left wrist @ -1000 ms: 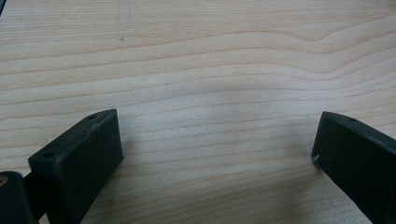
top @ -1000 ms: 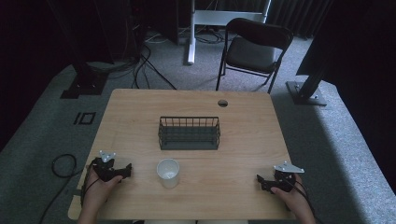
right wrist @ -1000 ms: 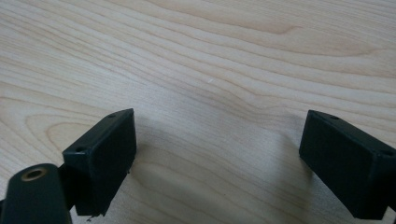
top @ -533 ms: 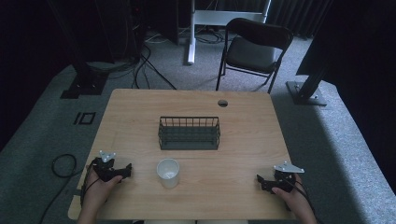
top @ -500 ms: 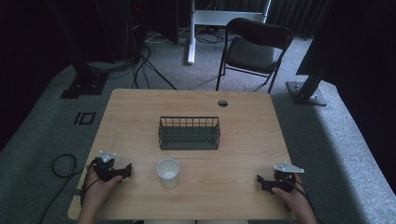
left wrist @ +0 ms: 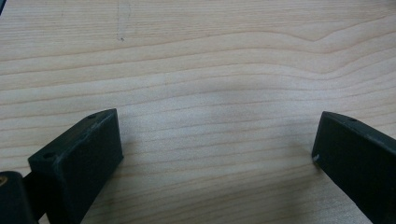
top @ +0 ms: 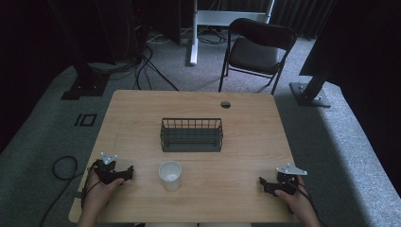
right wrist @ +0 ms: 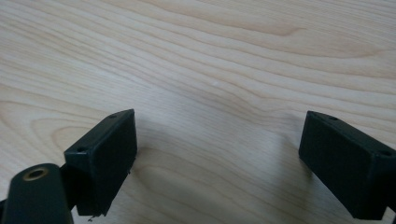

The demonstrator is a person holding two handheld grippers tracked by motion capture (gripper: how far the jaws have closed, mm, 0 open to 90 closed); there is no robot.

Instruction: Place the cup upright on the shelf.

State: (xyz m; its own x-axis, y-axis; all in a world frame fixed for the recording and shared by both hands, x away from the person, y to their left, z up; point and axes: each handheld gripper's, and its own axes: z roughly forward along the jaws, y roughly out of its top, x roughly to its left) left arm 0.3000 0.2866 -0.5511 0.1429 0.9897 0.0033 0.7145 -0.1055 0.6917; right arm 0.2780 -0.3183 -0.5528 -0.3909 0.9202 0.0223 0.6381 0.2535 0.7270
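A white cup [top: 170, 175] stands upright near the front of the wooden table [top: 246, 118], just ahead of a dark wire basket [top: 191, 135] at the table's middle. My left gripper [top: 124, 176] rests on the table at the front left, a short way left of the cup. In the left gripper view its jaws are wide apart over bare wood, so the left gripper [left wrist: 217, 140] is open. My right gripper [top: 264, 183] lies at the front right, far from the cup. The right gripper [right wrist: 219, 140] is open too, with nothing but wood between its jaws.
A round cable hole [top: 225, 104] sits near the table's far edge. Behind the table stands a black folding chair [top: 255, 49]. Cables [top: 61, 168] trail on the grey carpet to the left, and dark stand bases [top: 307, 92] sit at both sides.
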